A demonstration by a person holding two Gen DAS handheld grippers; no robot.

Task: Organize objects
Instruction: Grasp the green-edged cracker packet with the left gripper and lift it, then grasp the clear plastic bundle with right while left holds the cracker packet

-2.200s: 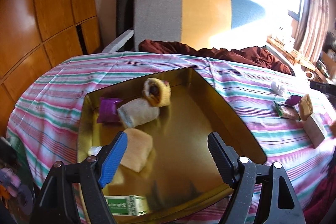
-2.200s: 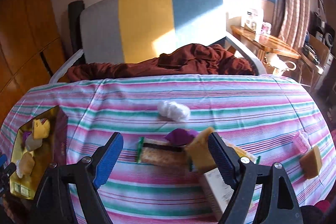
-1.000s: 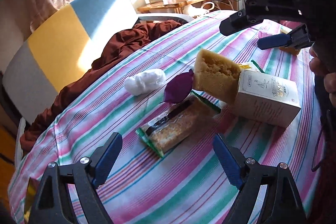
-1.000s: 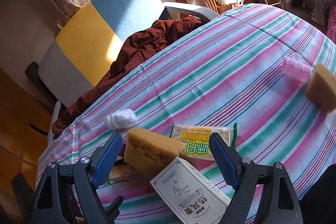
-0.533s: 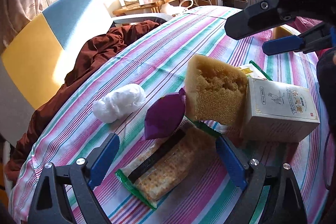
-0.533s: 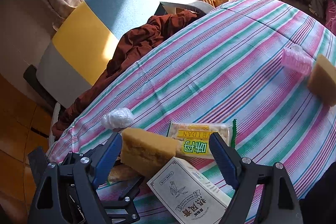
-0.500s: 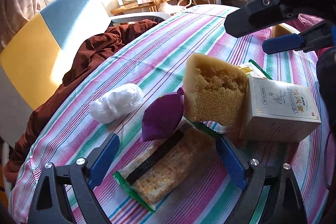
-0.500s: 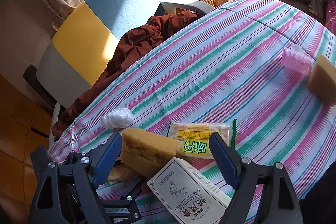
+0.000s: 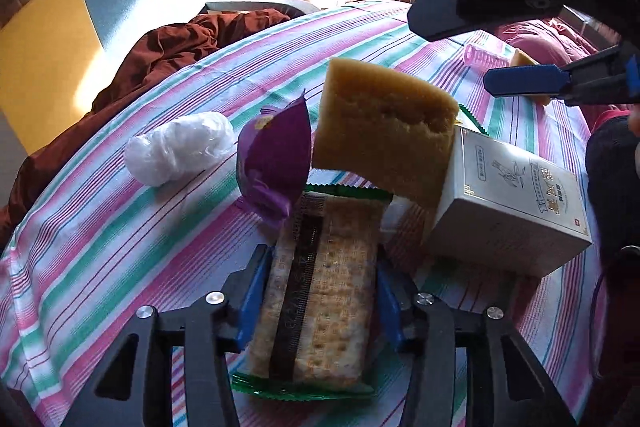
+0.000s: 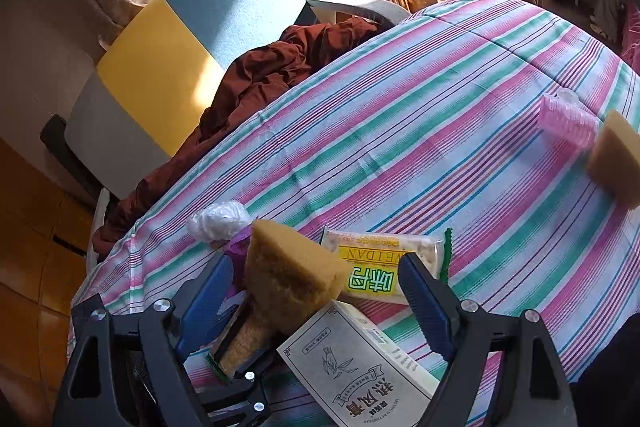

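The left gripper (image 9: 320, 291) has just been closing its jaws, and a cracker pack (image 9: 320, 291) now sits right between them. Its blue pads (image 9: 252, 291) press on the two long sides of the pack, so the left gripper has hold of it. The pack lies flat on the striped cloth (image 9: 120, 247), with its near end close to the gripper and its far end pointing away.

Just past the far end of the pack there is a purple wrapper (image 9: 276, 159), standing up and touching the pack. Beside that, to the right, a yellow sponge (image 9: 384, 135) leans on a white box (image 9: 512, 203). A white plastic ball (image 9: 178, 147) lies further off to the left.

The right gripper (image 10: 316, 291) hangs over the same pile with its jaws wide apart. The sponge sits between them, but the pads do not touch it. It holds nothing.

The cracker pack looks light. Its wrapper is shiny and likely a bit slippery. The crackers inside are stiff but would break if squeezed hard. Holding it by the long sides near the middle seems best, with a soft squeeze. When it lifts, the purple wrapper and the sponge may tip over, since they rest against it or close by.
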